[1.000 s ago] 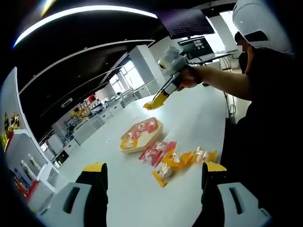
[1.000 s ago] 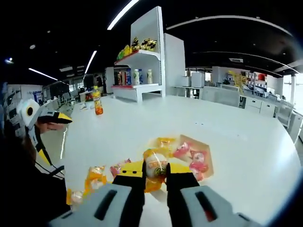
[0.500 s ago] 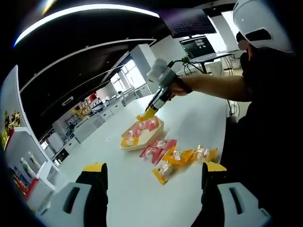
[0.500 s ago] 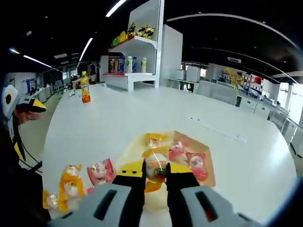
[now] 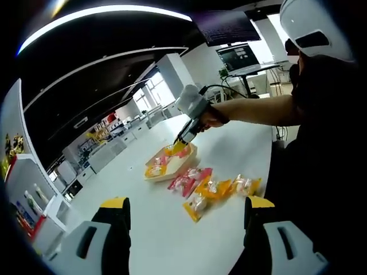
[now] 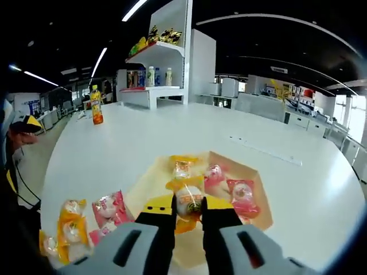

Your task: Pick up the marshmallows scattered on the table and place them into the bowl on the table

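My right gripper (image 6: 188, 206) is shut on an orange-wrapped marshmallow packet (image 6: 188, 197) and hovers just above the shallow brown tray-like bowl (image 6: 232, 163). Up to three packets lie in the bowl: an orange one (image 6: 182, 168), a pink one (image 6: 213, 175) and a red one (image 6: 242, 192). In the left gripper view a hand holds that same gripper (image 5: 179, 146) over the bowl (image 5: 178, 171). Loose packets lie beside the bowl: pink ones (image 5: 189, 179) and orange ones (image 5: 215, 189). My left gripper (image 5: 186, 203) is open, well back from them.
The round white table (image 6: 287, 143) stretches far beyond the bowl. An orange drink bottle (image 6: 95, 106) stands at its far side near a white shelf unit (image 6: 152, 80). The person's dark torso (image 5: 321, 143) borders the table on the right of the left gripper view.
My right gripper has carried the orange packet forward and down until it is over the bowl. The left gripper has stayed where it was, still open.
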